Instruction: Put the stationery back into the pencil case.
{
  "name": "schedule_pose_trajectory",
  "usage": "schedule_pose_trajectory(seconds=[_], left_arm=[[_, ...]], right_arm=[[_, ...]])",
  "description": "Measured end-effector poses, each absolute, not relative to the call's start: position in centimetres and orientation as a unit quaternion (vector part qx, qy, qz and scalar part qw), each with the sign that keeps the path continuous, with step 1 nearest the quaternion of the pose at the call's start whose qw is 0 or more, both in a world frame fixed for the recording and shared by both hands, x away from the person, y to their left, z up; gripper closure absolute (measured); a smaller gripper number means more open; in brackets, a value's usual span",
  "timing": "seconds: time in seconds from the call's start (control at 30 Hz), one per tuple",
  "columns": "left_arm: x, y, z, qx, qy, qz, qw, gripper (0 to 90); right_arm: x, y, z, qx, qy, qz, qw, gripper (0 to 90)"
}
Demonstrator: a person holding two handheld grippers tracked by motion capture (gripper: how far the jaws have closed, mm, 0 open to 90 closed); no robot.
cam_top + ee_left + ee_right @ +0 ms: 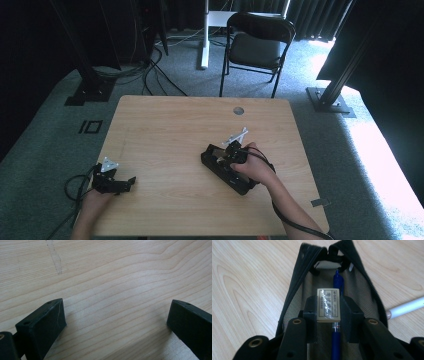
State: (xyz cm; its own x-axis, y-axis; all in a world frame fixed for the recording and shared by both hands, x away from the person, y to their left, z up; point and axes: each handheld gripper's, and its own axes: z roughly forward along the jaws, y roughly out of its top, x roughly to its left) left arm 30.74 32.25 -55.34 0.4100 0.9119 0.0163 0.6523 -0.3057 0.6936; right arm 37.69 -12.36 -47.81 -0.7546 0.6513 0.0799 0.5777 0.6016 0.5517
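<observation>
A pale wooden worktop point(165, 145) is set on grey carpet, with a black folding chair point(257, 45) beyond its far edge and dark curtains behind.

The right gripper point(328, 311) is seen in its own view held over an open black pencil case point(294, 290). A small white eraser point(328, 305) in a printed wrapper is clamped between its two fingers point(310, 312), one finger pressed against each long side, so the fingers are closed only as far as the eraser's width allows. The eraser is held just above the pale lining of the case, inside the unzipped opening. Directly below the eraser and between the fingers, a blue pen point(337, 281) is seen lying lengthwise in the case. Outside the case, beyond the finger on the right of that view, a white pen point(405, 307) is seen lying on the bare wood. In the high view the right gripper point(234, 152) is held by a hand over the case point(225, 170), right of the worktop's middle.

The left gripper point(112, 181) is rested near the worktop's near left edge, well apart from the case. In its own view its fingers point(42, 325) are spread wide and released, with only bare wood grain between them and nothing touched.
</observation>
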Motion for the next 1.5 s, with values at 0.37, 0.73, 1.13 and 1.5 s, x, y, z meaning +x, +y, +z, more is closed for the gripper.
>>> schedule_pose_trajectory(seconds=[0.37, 0.73, 1.13, 1.5], left_arm=[[30.7, 32.2, -55.3, 0.780, 0.501, 0.209, 0.310, 2.1], [30.7, 32.2, -55.3, 0.780, 0.501, 0.209, 0.310, 2.1], [30.7, 32.2, -55.3, 0.780, 0.501, 0.209, 0.310, 2.1], [30.7, 32.2, -55.3, 0.780, 0.501, 0.209, 0.310, 2.1]], right_arm=[[38.0, -11.5, -48.7, 0.335, 0.905, 0.258, 0.051, 68.2], [38.0, -11.4, -48.8, 0.335, 0.903, 0.267, 0.032, 62.5], [37.8, -13.2, -46.1, 0.333, 0.887, 0.318, 0.035, 62.1], [39.0, -15.9, -43.6, 0.369, 0.849, 0.369, 0.082, 60.3]])
